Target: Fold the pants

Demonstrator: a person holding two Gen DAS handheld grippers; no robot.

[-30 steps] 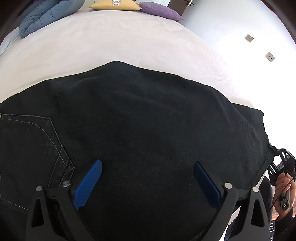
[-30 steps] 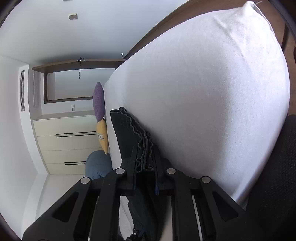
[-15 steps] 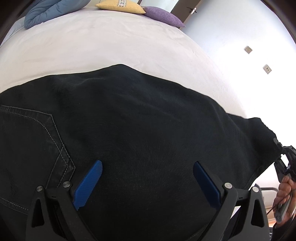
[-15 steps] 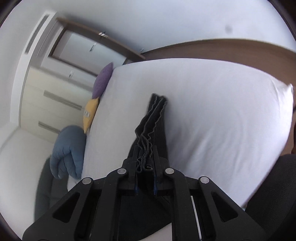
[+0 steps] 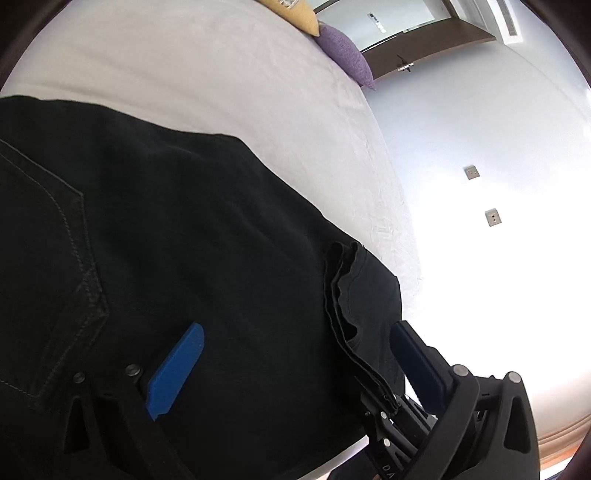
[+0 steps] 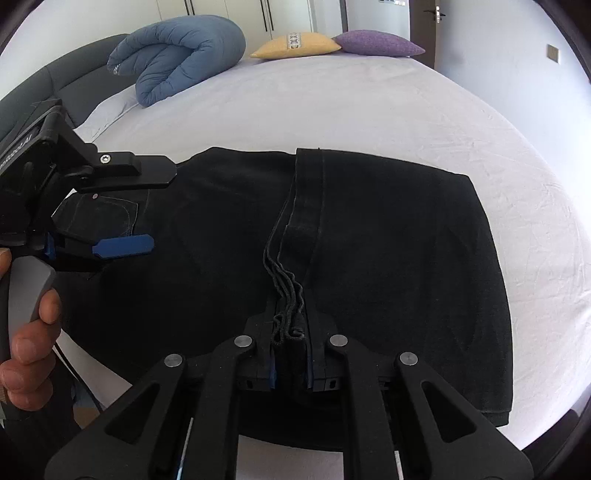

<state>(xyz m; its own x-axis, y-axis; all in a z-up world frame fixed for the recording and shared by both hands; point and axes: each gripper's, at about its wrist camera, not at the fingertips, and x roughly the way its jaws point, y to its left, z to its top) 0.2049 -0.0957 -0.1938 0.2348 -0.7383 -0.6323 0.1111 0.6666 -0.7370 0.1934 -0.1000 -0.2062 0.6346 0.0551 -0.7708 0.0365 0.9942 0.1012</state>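
Black pants [image 6: 388,236] lie on the white bed [image 6: 332,103], with the leg end folded back over the body. My right gripper [image 6: 290,339] is shut on the stacked hem edges [image 6: 286,295] near the bed's front edge. In the left wrist view the pants [image 5: 166,240] fill the frame and the same hem [image 5: 341,295] shows pinched by the right gripper's black jaws. My left gripper [image 5: 291,365] is open with its blue fingers [image 5: 177,369] spread just over the pocket area. It also shows in the right wrist view [image 6: 122,245], held by a hand at the left.
A blue rolled duvet [image 6: 181,55], a yellow cushion [image 6: 295,44] and a purple cushion [image 6: 376,44] lie at the far end of the bed. A dark headboard [image 6: 74,77] is at the far left. A door [image 6: 424,22] and white wall stand to the right.
My right gripper has carried the hem from the bed's right side over onto the pants, folding the legs back. The left gripper has stayed open over the pocket area.
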